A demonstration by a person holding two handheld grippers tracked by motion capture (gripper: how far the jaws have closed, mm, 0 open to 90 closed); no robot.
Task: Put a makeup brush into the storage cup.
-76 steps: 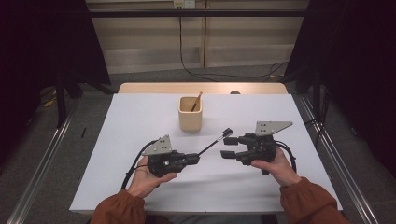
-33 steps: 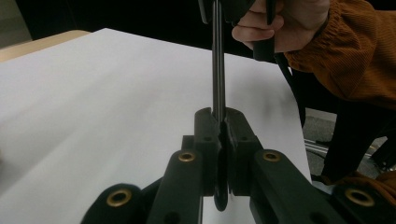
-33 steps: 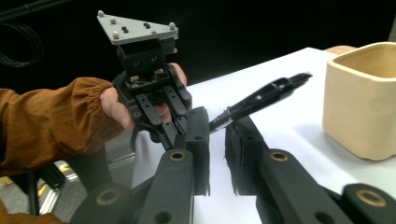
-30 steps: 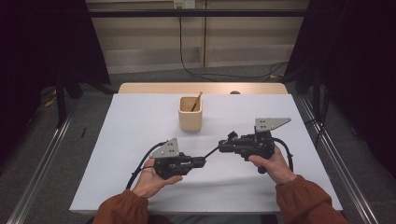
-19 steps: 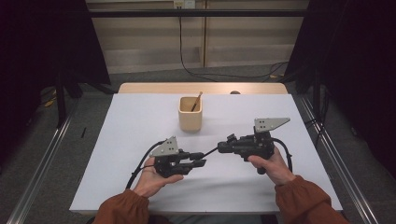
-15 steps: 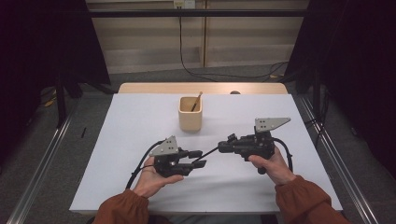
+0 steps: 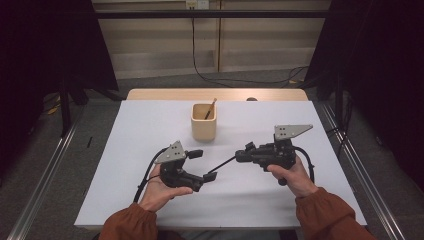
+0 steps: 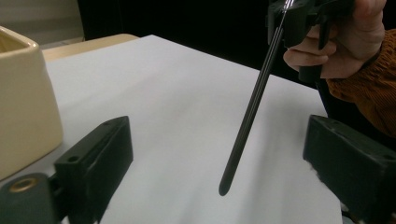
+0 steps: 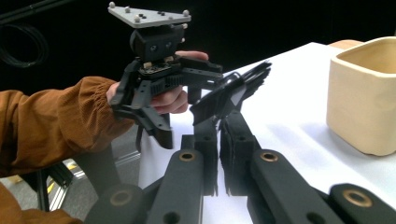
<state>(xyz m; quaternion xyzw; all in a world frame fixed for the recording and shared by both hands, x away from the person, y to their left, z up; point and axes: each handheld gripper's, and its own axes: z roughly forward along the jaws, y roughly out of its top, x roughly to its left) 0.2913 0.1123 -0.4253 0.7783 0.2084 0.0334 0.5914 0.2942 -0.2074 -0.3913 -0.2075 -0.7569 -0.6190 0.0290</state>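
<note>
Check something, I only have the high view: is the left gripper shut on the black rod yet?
Observer: No. In the left gripper view the left gripper is wide open; the black rod has its tip between the jaws, touching neither.
Operator: Right side holding firm?
Observer: The right gripper view shows the right gripper with jaws shut on the rod's other end.
Operator: Cup in the way?
Observer: The beige cup stands off to one side of the jaws, apart from the rod.

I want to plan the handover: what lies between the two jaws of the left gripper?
In the left gripper view, the free end of the thin black stick hangs between the open jaws, touching neither; below it is bare white table. The right gripper holds its other end.
</note>
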